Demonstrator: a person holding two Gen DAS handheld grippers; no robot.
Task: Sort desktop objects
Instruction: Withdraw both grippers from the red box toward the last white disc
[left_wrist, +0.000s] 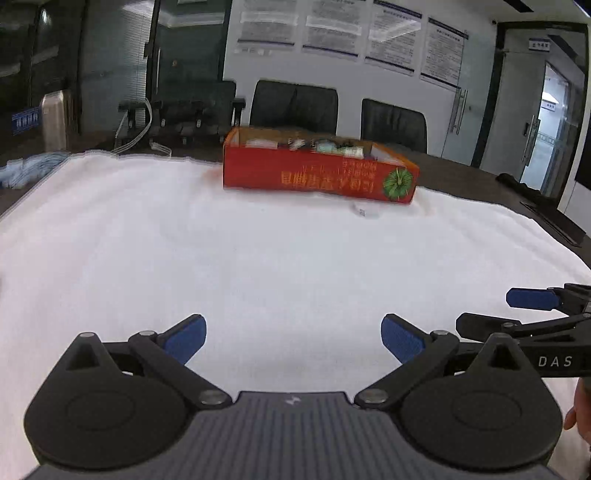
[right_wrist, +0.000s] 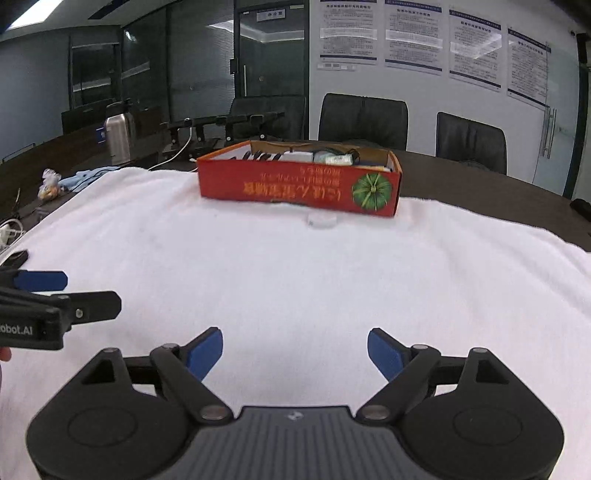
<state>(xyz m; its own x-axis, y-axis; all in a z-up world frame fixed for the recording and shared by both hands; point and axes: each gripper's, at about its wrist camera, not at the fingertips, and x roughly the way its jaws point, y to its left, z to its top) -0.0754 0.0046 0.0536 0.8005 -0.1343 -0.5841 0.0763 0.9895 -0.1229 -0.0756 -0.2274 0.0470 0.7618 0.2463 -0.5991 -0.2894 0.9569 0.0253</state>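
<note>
A red open-topped cardboard box (left_wrist: 317, 177) (right_wrist: 295, 184) with a green pumpkin print stands at the far side of a white towel (left_wrist: 221, 258) (right_wrist: 295, 277). Several small items lie inside it. A small white object (right_wrist: 322, 220) (left_wrist: 364, 212) lies on the towel just in front of the box. My left gripper (left_wrist: 293, 338) is open over bare towel near the front, nothing between its blue pads. My right gripper (right_wrist: 295, 350) is open too, also empty, beside the left one. Each gripper shows at the edge of the other's view.
The towel covers a dark conference table (right_wrist: 480, 192). Black office chairs (right_wrist: 364, 118) stand behind it. A steel flask (right_wrist: 117, 138), cables and a blue cloth (right_wrist: 85, 177) lie off the towel's far left. A dark object (left_wrist: 517, 184) rests at the far right.
</note>
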